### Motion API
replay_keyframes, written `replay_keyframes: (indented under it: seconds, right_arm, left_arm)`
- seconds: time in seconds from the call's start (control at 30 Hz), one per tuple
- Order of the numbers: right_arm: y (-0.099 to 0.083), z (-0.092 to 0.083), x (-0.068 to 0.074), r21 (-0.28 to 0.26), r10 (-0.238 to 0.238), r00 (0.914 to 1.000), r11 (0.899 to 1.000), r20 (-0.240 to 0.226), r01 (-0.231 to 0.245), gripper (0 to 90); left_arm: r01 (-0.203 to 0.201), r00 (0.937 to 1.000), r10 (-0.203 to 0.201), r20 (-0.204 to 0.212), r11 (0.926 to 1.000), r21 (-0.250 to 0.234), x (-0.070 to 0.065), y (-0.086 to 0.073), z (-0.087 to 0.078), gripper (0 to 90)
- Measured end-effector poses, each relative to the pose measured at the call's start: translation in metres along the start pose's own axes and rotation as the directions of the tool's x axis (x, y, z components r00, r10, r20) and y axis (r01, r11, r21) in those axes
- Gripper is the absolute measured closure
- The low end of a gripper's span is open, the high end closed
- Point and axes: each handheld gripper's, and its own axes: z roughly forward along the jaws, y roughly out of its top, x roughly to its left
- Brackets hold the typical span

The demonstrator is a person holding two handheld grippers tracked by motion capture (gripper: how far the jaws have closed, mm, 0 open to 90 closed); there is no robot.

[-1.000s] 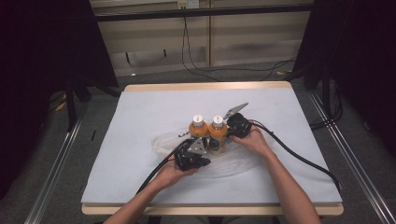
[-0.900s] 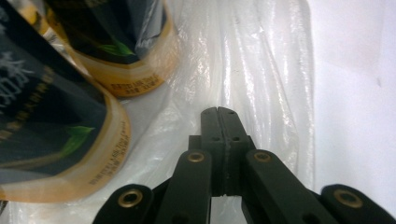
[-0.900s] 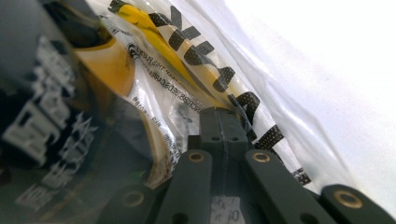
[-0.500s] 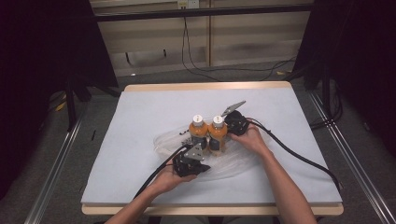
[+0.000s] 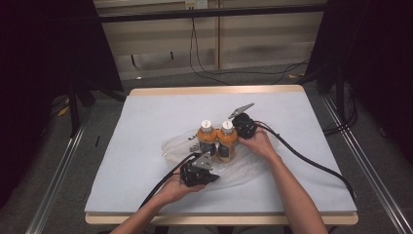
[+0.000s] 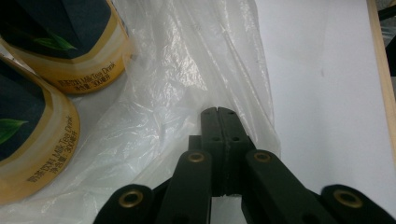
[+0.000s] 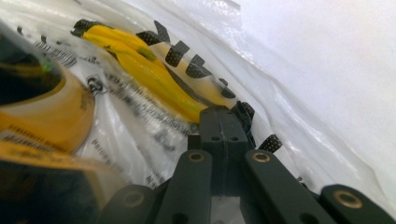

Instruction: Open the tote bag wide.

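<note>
Two orange milk-tea bottles (image 5: 206, 139) (image 5: 227, 140) with white caps stand upright side by side on a clear plastic bag (image 5: 175, 144) spread on the white table (image 5: 146, 117). My left gripper (image 5: 213, 176) lies in front of the bottles, shut on a fold of the bag (image 6: 177, 93); both bottles (image 6: 60, 42) (image 6: 28, 130) stand to its left in the left gripper view. My right gripper (image 5: 237, 130) sits just right of the right-hand bottle, shut on the printed part of the bag (image 7: 154, 70), with a bottle (image 7: 42, 107) close by.
Thick black cables (image 5: 311, 161) trail from both grippers across the table toward the front. The table's wooden edge (image 5: 219, 90) borders the white mat. Dark frames and floor cables surround the table.
My left gripper has drawn back toward the table's front edge with the bag's fold in it. The right gripper and the bottles have hardly moved.
</note>
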Motion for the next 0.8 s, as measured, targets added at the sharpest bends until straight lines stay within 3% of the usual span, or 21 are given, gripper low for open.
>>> replay_keyframes:
  seconds: [0.2, 0.23, 0.3, 0.33, 0.4, 0.5, 0.57, 0.67, 0.8]
  right_arm:
    - [0.004, 0.004, -0.003, -0.012, 0.004, 0.9996, 1.0, 0.029, -0.003, 90.0]
    - [0.004, 0.005, -0.003, -0.016, 0.003, 0.9994, 1.0, 0.033, -0.003, 90.0]
    - [0.005, 0.007, -0.003, -0.022, 0.004, 0.9991, 1.0, 0.043, -0.003, 90.0]
    - [0.006, 0.007, -0.003, -0.018, 0.011, 0.999, 1.0, 0.043, -0.01, 90.0]
    - [0.006, 0.007, -0.004, -0.018, 0.017, 0.9987, 1.0, 0.048, -0.016, 90.0]
    - [0.007, 0.009, -0.005, -0.018, 0.033, 0.9978, 0.999, 0.057, -0.032, 90.0]
    - [0.009, 0.009, -0.005, -0.009, 0.039, 0.9959, 0.999, 0.081, -0.038, 90.0]
    - [0.011, 0.012, -0.009, -0.021, 0.04, 0.9959, 0.999, 0.081, -0.038, 90.0]
    - [0.013, 0.014, -0.014, -0.025, 0.057, 0.9942, 0.998, 0.092, -0.055, 90.0]
  left_arm:
    - [0.001, 1.0, -0.001, 0.003, 1.0, 0.005, -0.001, 0.0, 0.0, 90.0]
    - [-0.008, 1.0, 0.008, 0.0, 0.9996, 0.026, -0.001, 0.001, -0.001, 90.0]
    - [-0.009, 0.9999, 0.009, 0.007, 0.9999, 0.006, -0.003, 0.001, 0.0, 90.0]
    - [-0.022, 0.9998, 0.022, 0.003, 0.9992, 0.033, -0.003, 0.002, -0.002, 90.0]
    - [-0.014, 0.9993, 0.013, 0.035, 0.9997, 0.021, -0.004, 0.001, -0.002, 90.0]
    - [-0.028, 0.9996, 0.028, 0.005, 0.9995, 0.012, -0.007, 0.001, 0.0, 90.0]
    - [-0.028, 0.9995, 0.028, 0.018, 0.9995, 0.013, -0.006, 0.001, -0.001, 90.0]
    - [-0.022, 0.9991, 0.021, 0.038, 0.9997, 0.015, -0.005, 0.001, -0.001, 90.0]
    - [-0.032, 0.9993, 0.032, 0.017, 0.9995, 0.003, -0.006, 0.001, 0.0, 90.0]
